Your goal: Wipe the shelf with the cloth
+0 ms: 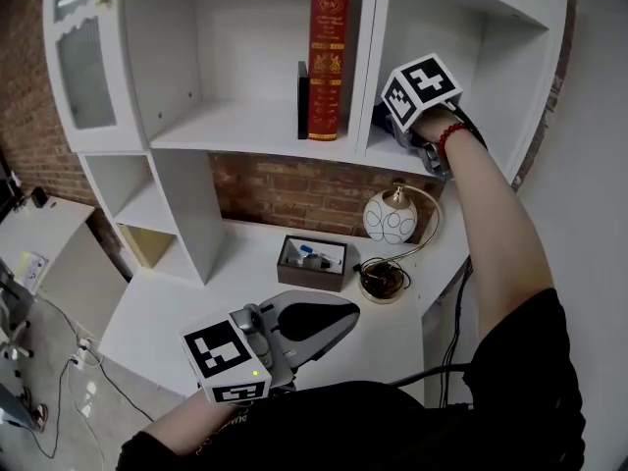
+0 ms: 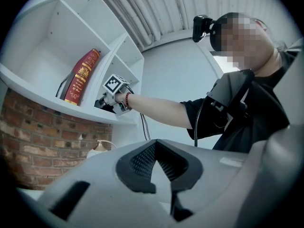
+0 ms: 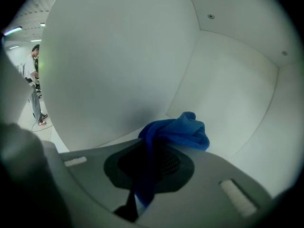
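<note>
Nearest the head camera, the left gripper (image 1: 324, 324) hangs low over the white counter (image 1: 196, 302), its jaws drawn together with nothing between them, well apart from the work. Up in the right-hand compartment of the shelf (image 1: 235, 130), the right gripper (image 3: 152, 148) has its jaws pinched on a fold of the blue cloth (image 3: 178, 132). Most of the cloth is bunched in a loose wad just ahead of the tips, near the corner where the side wall meets the back. Whether the wad presses on the board cannot be told from here. The pinch takes only a narrow strip, so dragging along the board could probably pull the cloth free. A loose wad may also roll rather than wipe, leaving the hard jaws to scrape the paint. The compartment is tight, so a wide stroke risks knocking the divider, and the red book (image 1: 327, 57) stands upright just on its other side. A dropped cloth would likely land by the round lamp (image 1: 391, 216) on the counter below.
</note>
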Available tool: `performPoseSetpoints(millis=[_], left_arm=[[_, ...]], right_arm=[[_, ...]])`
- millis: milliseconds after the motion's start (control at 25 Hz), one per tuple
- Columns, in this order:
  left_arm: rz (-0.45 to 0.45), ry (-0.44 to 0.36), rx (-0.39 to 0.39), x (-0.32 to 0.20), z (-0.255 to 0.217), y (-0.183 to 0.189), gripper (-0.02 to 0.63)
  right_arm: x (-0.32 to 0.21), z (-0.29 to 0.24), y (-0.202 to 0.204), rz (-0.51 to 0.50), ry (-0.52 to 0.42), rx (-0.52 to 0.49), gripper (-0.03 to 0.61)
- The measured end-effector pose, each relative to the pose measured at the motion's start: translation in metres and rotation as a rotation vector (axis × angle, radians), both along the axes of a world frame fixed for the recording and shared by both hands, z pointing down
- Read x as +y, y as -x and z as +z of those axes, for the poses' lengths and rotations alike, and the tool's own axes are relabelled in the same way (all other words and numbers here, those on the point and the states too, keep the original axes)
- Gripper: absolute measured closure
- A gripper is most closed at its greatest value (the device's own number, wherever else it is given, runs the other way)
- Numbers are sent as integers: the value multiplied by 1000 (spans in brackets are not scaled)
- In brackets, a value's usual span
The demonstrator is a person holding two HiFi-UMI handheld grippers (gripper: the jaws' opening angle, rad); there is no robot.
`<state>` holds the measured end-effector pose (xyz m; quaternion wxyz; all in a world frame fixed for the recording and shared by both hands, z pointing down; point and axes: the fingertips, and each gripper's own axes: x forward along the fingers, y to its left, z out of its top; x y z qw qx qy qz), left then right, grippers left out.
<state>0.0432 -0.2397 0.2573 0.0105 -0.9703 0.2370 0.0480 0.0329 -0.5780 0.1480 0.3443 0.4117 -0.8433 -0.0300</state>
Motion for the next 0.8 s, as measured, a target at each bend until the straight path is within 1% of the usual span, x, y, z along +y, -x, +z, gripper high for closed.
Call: performPoseSetpoints(millis=[280, 560, 800], left_arm=[[11, -1, -15, 6, 1, -6, 611], [42, 7, -8, 6, 4, -13, 611], [67, 29, 4, 8, 7, -15, 611]], right_arm=[[-4, 0, -40, 87, 7, -13, 546], [-12, 0, -90, 220, -1, -11, 546], [-15, 0, -120, 326, -10, -8, 546]])
